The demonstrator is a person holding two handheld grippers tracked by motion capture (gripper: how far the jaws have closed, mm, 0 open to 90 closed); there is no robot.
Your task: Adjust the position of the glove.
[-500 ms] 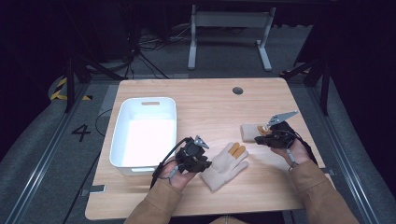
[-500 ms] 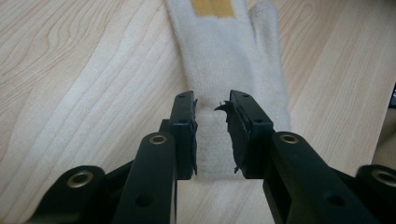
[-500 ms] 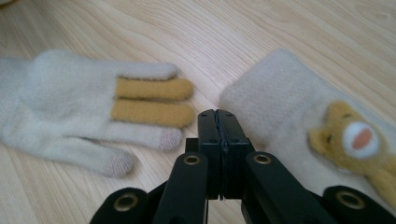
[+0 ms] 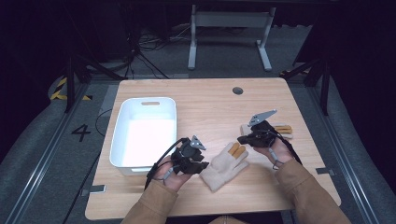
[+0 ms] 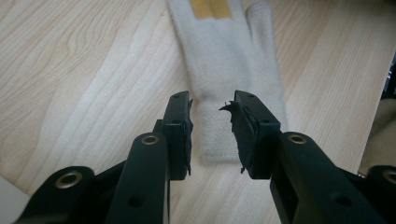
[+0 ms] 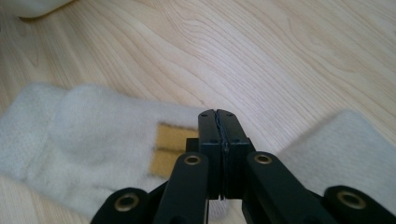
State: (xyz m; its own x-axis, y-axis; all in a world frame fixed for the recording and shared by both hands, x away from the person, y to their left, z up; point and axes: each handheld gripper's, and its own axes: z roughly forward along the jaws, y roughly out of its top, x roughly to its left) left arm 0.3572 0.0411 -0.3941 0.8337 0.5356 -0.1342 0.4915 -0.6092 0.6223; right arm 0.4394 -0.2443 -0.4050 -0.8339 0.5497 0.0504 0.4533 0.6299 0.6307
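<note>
The white bin (image 4: 144,130) sits at the left gripper's (image 4: 201,164) ten o'clock. That gripper's jaws are spread over the cuff of the near glove (image 4: 226,165), not squeezing yet, so they could shove it and miss. At three o'clock, the right gripper (image 4: 243,138) is pressed together, holding nothing, above the far glove (image 4: 282,129).

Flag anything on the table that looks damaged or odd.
The black pad lining on the left tongs looks torn: a ragged flap curls off one pad's edge above the cream knitted glove with yellow patches. Otherwise nothing stands out.
</note>
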